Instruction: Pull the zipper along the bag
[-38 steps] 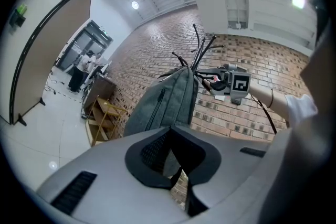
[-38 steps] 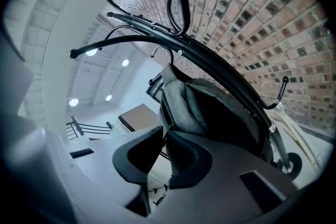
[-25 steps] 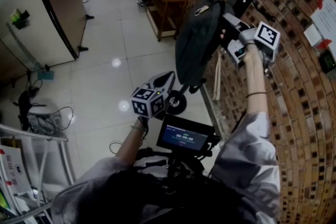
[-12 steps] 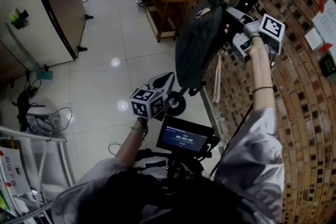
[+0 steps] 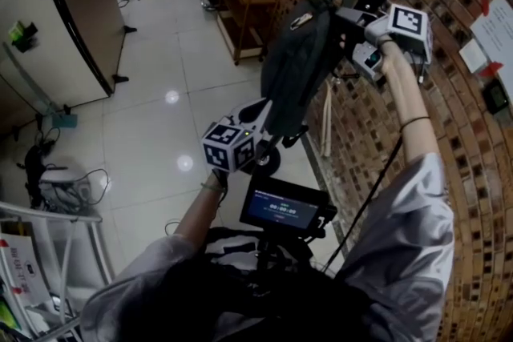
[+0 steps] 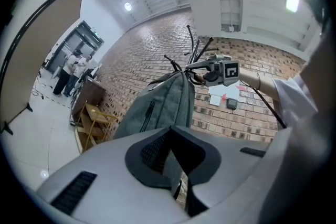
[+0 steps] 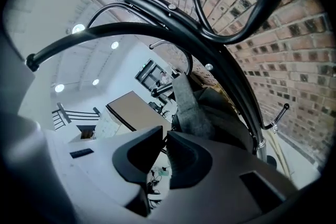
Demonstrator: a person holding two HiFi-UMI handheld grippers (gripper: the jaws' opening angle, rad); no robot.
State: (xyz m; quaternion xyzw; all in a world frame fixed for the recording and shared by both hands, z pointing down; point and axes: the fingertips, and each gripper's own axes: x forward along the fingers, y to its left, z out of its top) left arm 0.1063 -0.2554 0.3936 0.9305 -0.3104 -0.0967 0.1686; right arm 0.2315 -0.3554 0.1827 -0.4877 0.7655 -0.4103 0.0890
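Closest in, at chest height: a small lit screen (image 5: 282,208). Just past it, the left hand-held gripper (image 5: 260,110), aimed up at the bottom end of the bag (image 5: 300,64). Released, jaws standing apart, with the bag's grey lower edge sitting in the gap between them.

Farther out: bag hanging upright from a black rack (image 7: 210,55) in front of a brick wall (image 5: 465,172), a dark zipper (image 6: 149,113) running down its side panel.

At the bag's top, the right hand-held gripper (image 5: 350,16). Clenched down to a thin slit on a small dark tab (image 7: 163,140), too small to make out further. Grey strap (image 7: 191,107) just past the tips, curved rack hooks arching overhead.

Left one at the bag's bottom, right one at its top, bag stretched between.

Beyond the bag, against the wall: a wooden shelf (image 5: 244,8) on a pale tiled floor (image 5: 160,116). White notes (image 6: 223,96) pinned on the brick by the right arm. Far down the room, two people (image 6: 71,68) standing.
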